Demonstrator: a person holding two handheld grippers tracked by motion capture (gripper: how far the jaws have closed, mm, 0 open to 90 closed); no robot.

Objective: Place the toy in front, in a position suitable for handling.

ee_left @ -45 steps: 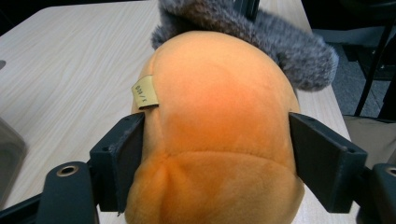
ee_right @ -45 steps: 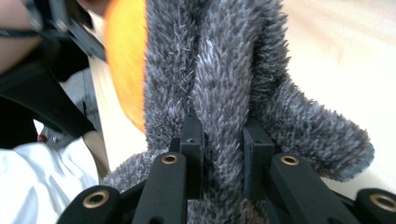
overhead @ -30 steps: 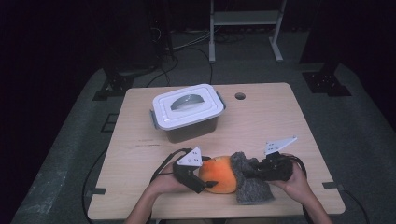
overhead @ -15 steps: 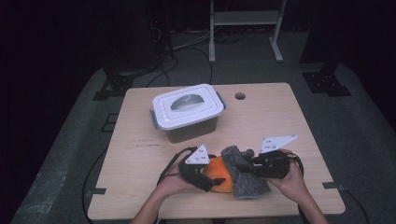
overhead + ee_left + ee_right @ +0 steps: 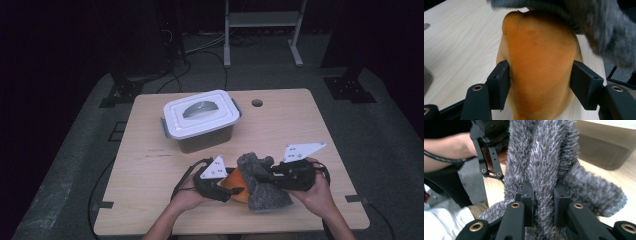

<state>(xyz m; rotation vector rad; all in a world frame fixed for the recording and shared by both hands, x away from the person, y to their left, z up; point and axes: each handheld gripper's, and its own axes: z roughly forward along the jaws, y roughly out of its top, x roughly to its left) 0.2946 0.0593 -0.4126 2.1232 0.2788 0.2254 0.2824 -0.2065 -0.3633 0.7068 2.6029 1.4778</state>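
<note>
Left tool [image 5: 540, 82] has just closed on orange plush [image 5: 539, 62]; right tool [image 5: 543, 195] clamps grey fur [image 5: 544, 157].

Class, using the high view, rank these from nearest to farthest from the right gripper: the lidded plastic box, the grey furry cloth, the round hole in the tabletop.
1. Grey furry cloth: pinched in the right gripper itself, near the table's front edge.
2. Round hole: up toward the far edge, slightly left of the gripper.
3. Lidded plastic box: far-left of the gripper. Its near corner rivals the hole; that pair is close.

Orange soft toy [image 5: 539, 72], fuzzy grey cloth [image 5: 544, 165], white-lidded grey box [image 5: 201, 120], pale wood-grain counter [image 5: 300, 125], black grippers
</note>
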